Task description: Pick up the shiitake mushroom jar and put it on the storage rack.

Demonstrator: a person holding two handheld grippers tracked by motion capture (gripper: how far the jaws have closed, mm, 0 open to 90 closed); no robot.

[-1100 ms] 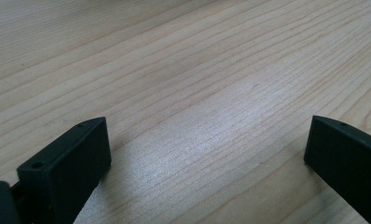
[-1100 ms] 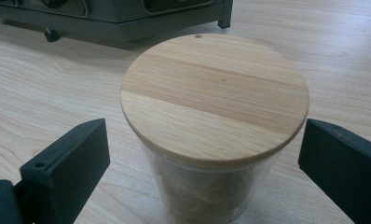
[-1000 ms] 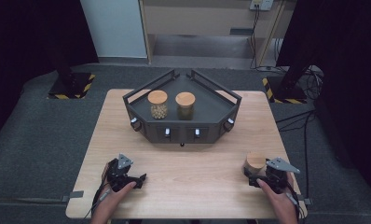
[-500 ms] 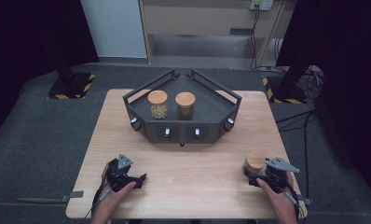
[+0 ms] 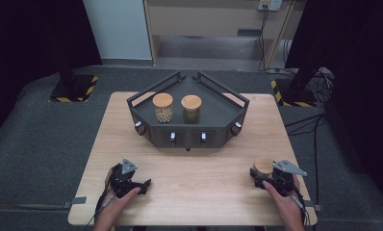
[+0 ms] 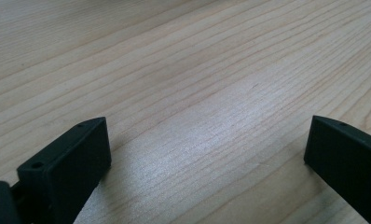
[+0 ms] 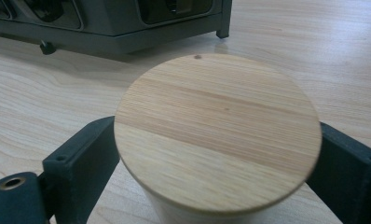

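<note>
A jar with a round wooden lid stands near the table's front right corner. My right gripper sits around it, one black jaw on each side just under the lid's rim. The jaws are spread as wide as the left gripper's, and the lid hides whether they touch the jar. My left gripper rests open on the bare wood at the front left, nothing between its jaws.
A dark angular rack stands at the table's middle back. In it are two wooden-lidded jars, one with pale round contents and one with greenish contents. Bare wood lies between rack and grippers.
</note>
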